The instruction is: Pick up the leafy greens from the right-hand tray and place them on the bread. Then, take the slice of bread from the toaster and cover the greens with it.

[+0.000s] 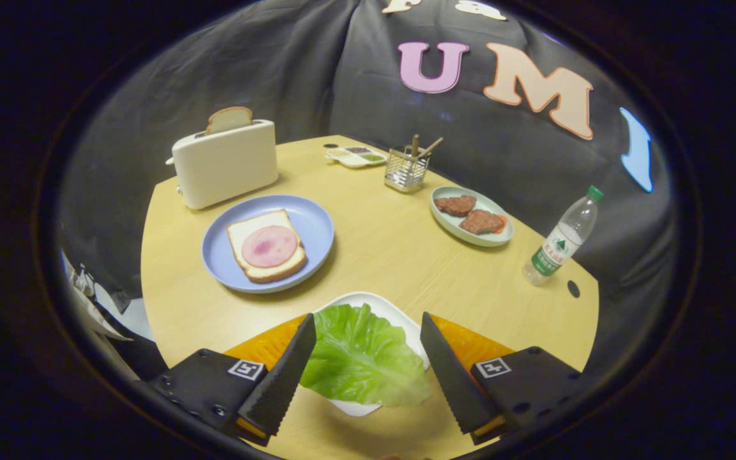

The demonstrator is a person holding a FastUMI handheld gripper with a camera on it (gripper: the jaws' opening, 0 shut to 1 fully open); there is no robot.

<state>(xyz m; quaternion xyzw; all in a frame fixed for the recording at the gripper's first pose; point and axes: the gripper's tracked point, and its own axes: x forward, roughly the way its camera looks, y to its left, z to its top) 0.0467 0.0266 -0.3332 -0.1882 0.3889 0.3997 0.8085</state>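
Observation:
A green lettuce leaf (358, 354) lies on a small white tray (368, 300), right between my two fingers. My gripper (368, 326) is open, its black toothed fingers (285, 370) on either side of the leaf and not pressing on it. Beyond them, a slice of bread topped with a round of pink ham (267, 246) rests on a blue plate (307, 220). Farther back stands a cream toaster (224, 165) with a slice of bread (229, 119) sticking up out of its slot.
An oval plate with two brown patties (471, 217) sits beyond the right finger. A wire holder with utensils (406, 169) and a small sauce tray (355, 156) stand at the back of the round yellow table (393, 249). A water bottle (563, 239) stands near the table's right edge.

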